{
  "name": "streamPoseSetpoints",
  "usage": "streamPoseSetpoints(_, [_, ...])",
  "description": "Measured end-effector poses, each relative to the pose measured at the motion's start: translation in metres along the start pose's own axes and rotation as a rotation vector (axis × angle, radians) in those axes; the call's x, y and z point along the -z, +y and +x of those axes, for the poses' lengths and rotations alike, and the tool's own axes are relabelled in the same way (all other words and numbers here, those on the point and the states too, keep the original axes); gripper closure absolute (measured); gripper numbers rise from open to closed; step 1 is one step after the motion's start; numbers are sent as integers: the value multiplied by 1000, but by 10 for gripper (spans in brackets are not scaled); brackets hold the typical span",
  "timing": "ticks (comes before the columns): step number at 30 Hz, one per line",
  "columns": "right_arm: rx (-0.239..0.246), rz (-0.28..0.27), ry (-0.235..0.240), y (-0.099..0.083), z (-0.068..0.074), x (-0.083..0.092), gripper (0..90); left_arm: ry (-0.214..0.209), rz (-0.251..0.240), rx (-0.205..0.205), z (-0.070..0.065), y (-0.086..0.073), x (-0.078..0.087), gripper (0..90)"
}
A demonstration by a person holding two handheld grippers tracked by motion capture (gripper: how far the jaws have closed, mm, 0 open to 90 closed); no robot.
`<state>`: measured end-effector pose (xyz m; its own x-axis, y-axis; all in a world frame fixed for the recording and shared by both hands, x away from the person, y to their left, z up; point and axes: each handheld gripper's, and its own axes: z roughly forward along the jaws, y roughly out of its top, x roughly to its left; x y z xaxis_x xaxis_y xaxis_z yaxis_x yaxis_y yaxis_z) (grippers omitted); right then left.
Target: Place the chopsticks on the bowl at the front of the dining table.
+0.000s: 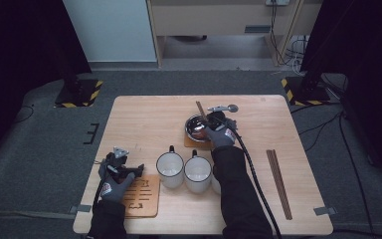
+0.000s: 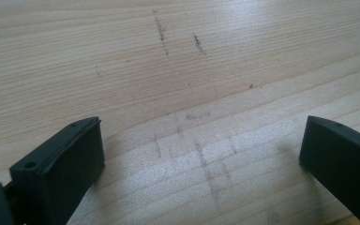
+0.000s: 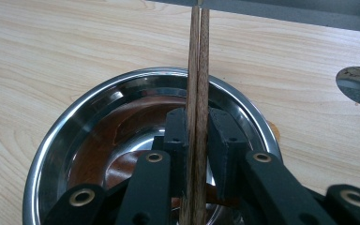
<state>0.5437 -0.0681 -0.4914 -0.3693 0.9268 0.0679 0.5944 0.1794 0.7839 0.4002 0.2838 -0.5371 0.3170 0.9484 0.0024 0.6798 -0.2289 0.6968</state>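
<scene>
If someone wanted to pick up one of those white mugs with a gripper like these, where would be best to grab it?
Probably by the handle. Each white mug stands upright with its dark handle pointing toward the far side of the table, clear of its neighbour. Coming from above at the far side, the jaws could close across that thin handle. The round bodies sit close together, leaving little room for a jaw between them.

two mugs (image 1: 170, 169), one bowl (image 1: 195, 127)

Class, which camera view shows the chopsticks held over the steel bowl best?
The right gripper view: the chopsticks stand large between the right claw jaws over the bowl. The high view shows them small; the left gripper view shows bare table.
</scene>
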Motion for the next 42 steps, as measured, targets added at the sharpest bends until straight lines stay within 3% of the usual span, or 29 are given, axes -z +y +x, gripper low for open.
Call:
streamPoseSetpoints(7, [14, -1, 0, 0, 2, 0, 715, 0, 0, 0, 0, 0, 0, 0])
streamPoseSetpoints(11, [10, -23, 14, 2, 3, 3, 631, 0, 0, 0, 0, 0, 0, 0])
streamPoseSetpoints(23, [2, -93, 34, 10, 0, 17, 535, 0, 0, 0, 0, 0, 0, 0])
streamPoseSetpoints(31, [31, -142, 48, 25, -2, 44, 487, 0, 0, 0, 0, 0, 0, 0])
streamPoseSetpoints(42, [67, -151, 62, 28, -10, 67, 459, 0, 0, 0, 0, 0, 0, 0])
